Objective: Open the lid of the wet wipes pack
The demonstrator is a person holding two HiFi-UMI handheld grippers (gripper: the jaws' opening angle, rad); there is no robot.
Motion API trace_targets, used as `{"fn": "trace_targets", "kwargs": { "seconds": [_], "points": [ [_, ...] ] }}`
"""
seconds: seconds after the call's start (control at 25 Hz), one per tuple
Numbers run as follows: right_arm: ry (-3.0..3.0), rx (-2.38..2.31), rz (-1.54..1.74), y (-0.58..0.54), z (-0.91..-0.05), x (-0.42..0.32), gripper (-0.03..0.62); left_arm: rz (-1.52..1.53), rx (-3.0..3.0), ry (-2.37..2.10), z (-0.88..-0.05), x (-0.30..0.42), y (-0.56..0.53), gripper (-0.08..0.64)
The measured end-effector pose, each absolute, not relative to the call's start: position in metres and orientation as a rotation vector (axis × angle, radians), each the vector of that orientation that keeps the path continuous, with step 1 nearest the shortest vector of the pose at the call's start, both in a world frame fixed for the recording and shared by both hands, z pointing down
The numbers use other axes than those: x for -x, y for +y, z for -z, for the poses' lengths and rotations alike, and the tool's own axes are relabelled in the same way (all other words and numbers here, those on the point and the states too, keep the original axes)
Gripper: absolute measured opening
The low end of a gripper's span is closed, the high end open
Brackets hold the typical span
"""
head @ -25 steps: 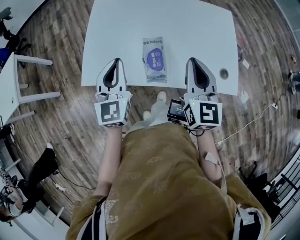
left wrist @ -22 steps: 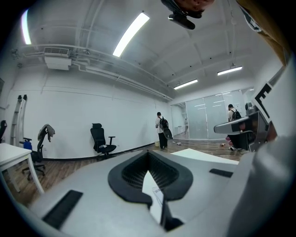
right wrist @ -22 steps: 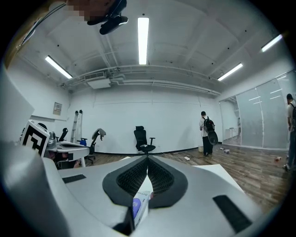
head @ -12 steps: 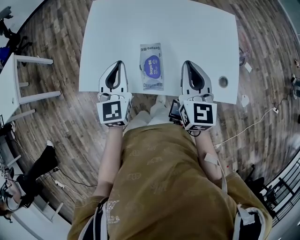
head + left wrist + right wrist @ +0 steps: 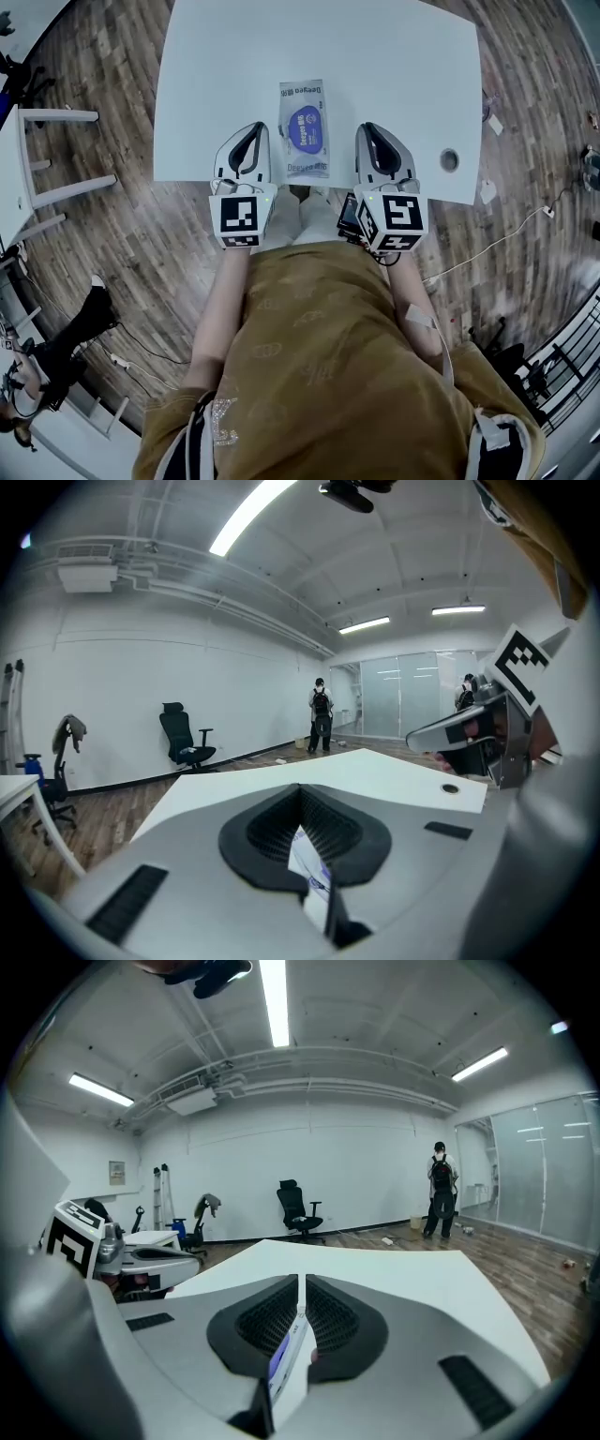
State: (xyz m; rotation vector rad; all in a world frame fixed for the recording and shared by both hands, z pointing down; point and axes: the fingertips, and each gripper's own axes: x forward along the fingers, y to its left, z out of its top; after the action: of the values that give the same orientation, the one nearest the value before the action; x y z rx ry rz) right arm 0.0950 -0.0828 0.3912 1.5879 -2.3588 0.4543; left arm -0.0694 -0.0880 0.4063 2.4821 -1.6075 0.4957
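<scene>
left gripper (image 5: 258,126) and right gripper (image 5: 364,127), fingers together, flank the wet wipes pack (image 5: 305,128).

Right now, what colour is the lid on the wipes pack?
Blue-purple lid; head view shows it best.

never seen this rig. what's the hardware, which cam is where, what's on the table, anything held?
No robot arm: a person stands at a white table with a handheld two-jaw gripper in each hand. The top-down picture comes from a camera on the person's head; the other two come from cameras riding on the left gripper and right gripper, looking along their jaws. One wet wipes pack lies flat on the table between them, lid looking closed. Both grippers have jaws together and hold nothing.
</scene>
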Motion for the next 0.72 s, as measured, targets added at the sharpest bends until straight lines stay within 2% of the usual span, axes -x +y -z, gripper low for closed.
{"fn": "trace_targets", "kwargs": {
  "seconds": [0.72],
  "points": [
    [-2.235, -1.432, -0.720, -0.081, -0.471, -0.071, 0.020, -0.704, -2.436, -1.306, -0.489, 0.043, -0.074, 0.002]
  ]
}}
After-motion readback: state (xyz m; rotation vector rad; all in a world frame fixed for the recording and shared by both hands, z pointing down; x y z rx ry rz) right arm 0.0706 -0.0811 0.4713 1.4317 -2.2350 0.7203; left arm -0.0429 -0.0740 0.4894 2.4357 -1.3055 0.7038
